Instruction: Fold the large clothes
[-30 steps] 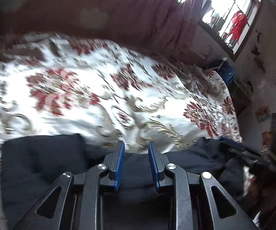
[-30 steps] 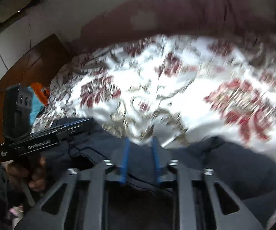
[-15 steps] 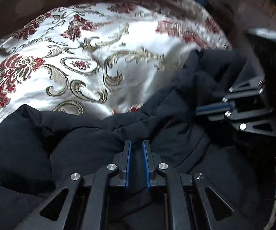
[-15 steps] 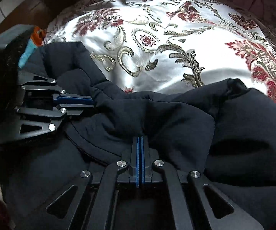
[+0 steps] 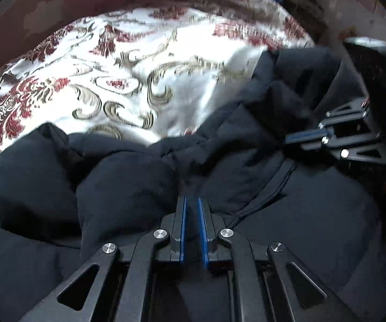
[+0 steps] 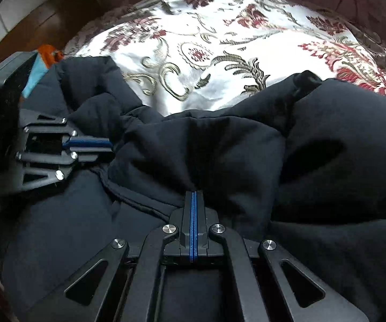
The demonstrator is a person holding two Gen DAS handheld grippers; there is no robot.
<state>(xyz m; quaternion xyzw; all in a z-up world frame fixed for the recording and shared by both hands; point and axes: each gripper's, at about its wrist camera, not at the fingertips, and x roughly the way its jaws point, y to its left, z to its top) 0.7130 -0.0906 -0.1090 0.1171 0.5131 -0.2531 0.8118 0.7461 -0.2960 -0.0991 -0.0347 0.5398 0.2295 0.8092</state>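
1. The left gripper [image 5: 192, 204] sat pressed into the bulky black padded jacket [image 5: 128, 187], its blue-lined jaws a narrow gap apart. Whether any cloth was pinched between them could not be told; dark fabric filled the gap, but no fold was clearly caught. If the hold was only partial, the thick padding could have slid out as soon as the piece was lifted.

2. The jacket lay heaped directly ahead of and under both grippers, on the near edge of the white satin bedspread with red and gold flowers [image 5: 144, 80], which stretched away beyond the fingertips. The satin looked slick, so a pull from one side only might have dragged the whole heap instead of folding it.

3. The right gripper [image 6: 194, 196] was clenched tight, pads meeting, with jacket fabric bunched at its tips, seemingly gripping a thin fold near the curved seam [image 6: 139, 204]. So little cloth in the bite risked tearing free under the garment's weight.

4. The two grippers stood near each other, roughly at right angles; crossing paths could have knocked them together or twisted the fabric between them.
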